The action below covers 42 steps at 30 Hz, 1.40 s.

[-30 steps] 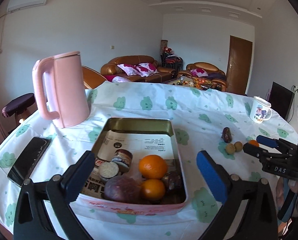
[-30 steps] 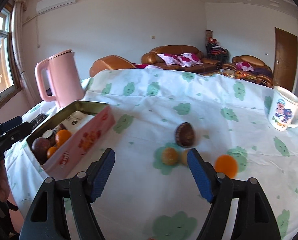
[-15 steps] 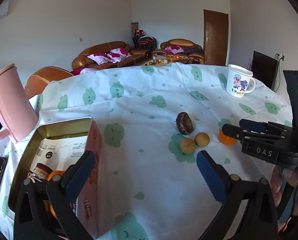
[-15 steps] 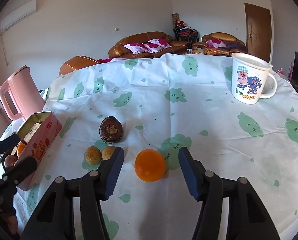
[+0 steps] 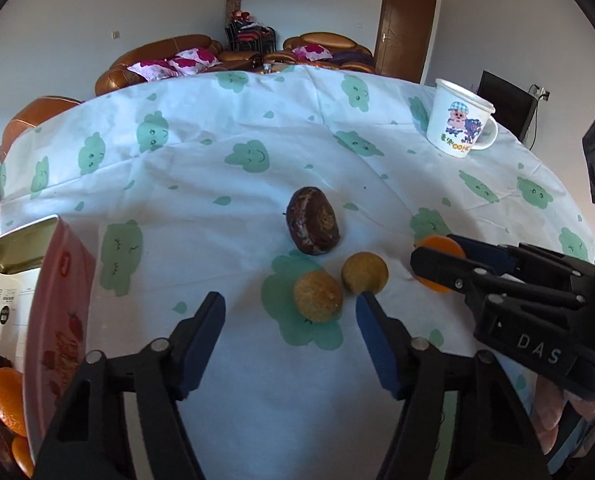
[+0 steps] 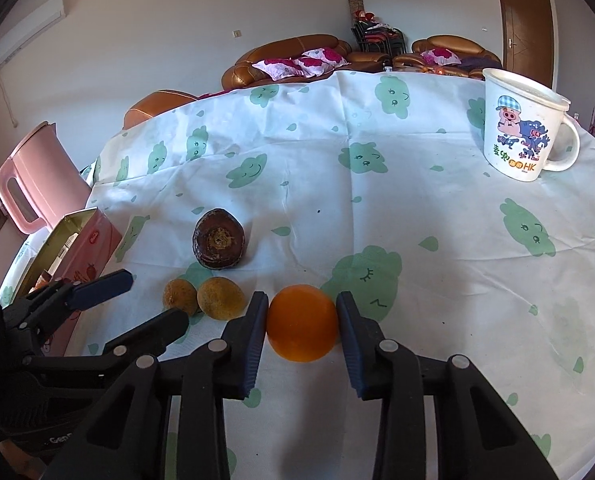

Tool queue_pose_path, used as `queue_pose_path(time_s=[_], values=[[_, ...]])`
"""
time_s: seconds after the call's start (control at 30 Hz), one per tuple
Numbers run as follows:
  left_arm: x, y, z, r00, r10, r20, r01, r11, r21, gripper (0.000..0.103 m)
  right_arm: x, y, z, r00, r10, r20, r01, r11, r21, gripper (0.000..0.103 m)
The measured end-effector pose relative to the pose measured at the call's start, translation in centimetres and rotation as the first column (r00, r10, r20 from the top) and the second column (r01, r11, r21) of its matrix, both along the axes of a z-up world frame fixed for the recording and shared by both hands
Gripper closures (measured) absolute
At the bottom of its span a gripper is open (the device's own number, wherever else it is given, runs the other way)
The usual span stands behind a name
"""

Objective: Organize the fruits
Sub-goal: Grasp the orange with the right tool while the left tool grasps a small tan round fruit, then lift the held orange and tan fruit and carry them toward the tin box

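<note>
The right tongs (image 6: pixel 302 322), jaws just closing, clench an orange (image 6: pixel 302 328) on the surface (image 6: pixel 417 220), while the left tongs (image 5: pixel 289 316), narrowing but released, straddle a small brown fruit (image 5: pixel 317 296) near the pink tin (image 5: pixel 57 300).

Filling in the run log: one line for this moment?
right gripper: closed on orange | left gripper: closing around brown fruit, not gripped | tin: left

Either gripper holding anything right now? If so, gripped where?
Right gripper: its pads clamp the orange at its left and right sides. Left gripper holds nothing; jaws open.
</note>
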State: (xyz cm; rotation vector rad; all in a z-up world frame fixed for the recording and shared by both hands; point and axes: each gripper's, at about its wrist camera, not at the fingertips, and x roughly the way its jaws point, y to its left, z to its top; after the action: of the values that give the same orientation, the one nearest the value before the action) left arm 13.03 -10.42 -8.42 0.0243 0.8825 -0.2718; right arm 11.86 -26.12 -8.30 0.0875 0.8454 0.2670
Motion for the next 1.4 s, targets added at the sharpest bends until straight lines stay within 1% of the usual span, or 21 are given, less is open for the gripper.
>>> queue_pose_path(time_s=[0.03, 0.13, 0.17, 0.2, 0.23, 0.3, 0.47, 0.6, 0.77, 0.9, 1.13, 1.4], values=[[0.4, 0.1, -0.3, 1.000, 0.001, -0.024, -0.001, 1.000, -0.012, 0.044, 0.0, 0.0, 0.0, 1.000, 0.000, 0.000, 0.000, 1.000, 0.000, 0.066], [0.7, 0.0, -0.3, 1.000, -0.008, -0.019, 0.007, 1.000, -0.029, 0.045, 0.0, 0.0, 0.0, 1.000, 0.001, 0.001, -0.001, 1.000, -0.006, 0.066], [0.7, 0.1, -0.3, 1.000, -0.013, -0.019, 0.012, 0.999, -0.041, 0.056, 0.0, 0.0, 0.0, 1.000, 0.001, 0.002, -0.001, 1.000, -0.006, 0.066], [0.7, 0.2, -0.2, 1.000, -0.022, -0.020, 0.021, 0.998, -0.055, 0.074, 0.0, 0.0, 0.0, 1.000, 0.001, 0.002, -0.001, 1.000, -0.005, 0.066], [0.7, 0.3, -0.2, 0.999, -0.033, -0.023, 0.031, 0.997, -0.075, 0.075, 0.0, 0.0, 0.1, 1.000, 0.000, 0.004, 0.000, 1.000, -0.003, 0.066], [0.8, 0.6, -0.3, 0.999, -0.033, -0.028, 0.030, 0.995, -0.100, 0.076, -0.2, 0.0, 0.3, 1.000, -0.002, 0.014, 0.002, 1.000, -0.001, 0.066], [0.3, 1.1, 0.1, 1.000, -0.014, 0.003, 0.014, 0.994, -0.108, 0.076, -0.8, 0.1, 0.9, 0.998, 0.003, 0.056, -0.003, 1.000, -0.007, 0.066], [-0.4, 1.0, 0.8, 0.998, -0.002, 0.055, 0.006, 0.996, -0.085, 0.076, -1.3, 0.2, 1.4, 0.995, 0.011, 0.097, -0.010, 1.000, -0.010, 0.066], [-1.4, 0.8, 1.9, 0.990, 0.017, 0.139, -0.010, 0.999, -0.050, 0.076, -1.6, 0.3, 1.7, 0.993, 0.012, 0.122, -0.011, 1.000, -0.013, 0.066], [-2.0, 0.9, 2.4, 0.982, 0.024, 0.186, -0.017, 0.999, -0.040, 0.076, -1.8, 0.2, 1.9, 0.991, 0.011, 0.136, -0.010, 1.000, -0.010, 0.066], [-2.4, 1.2, 2.8, 0.975, 0.035, 0.220, -0.024, 0.998, -0.050, 0.076, -2.0, 0.1, 2.1, 0.987, 0.010, 0.157, -0.010, 1.000, 0.001, 0.066], [-3.0, 1.3, 3.2, 0.966, 0.049, 0.256, -0.035, 0.998, -0.057, 0.076, -2.9, 0.1, 2.7, 0.978, 0.013, 0.208, -0.013, 1.000, -0.004, 0.066]])
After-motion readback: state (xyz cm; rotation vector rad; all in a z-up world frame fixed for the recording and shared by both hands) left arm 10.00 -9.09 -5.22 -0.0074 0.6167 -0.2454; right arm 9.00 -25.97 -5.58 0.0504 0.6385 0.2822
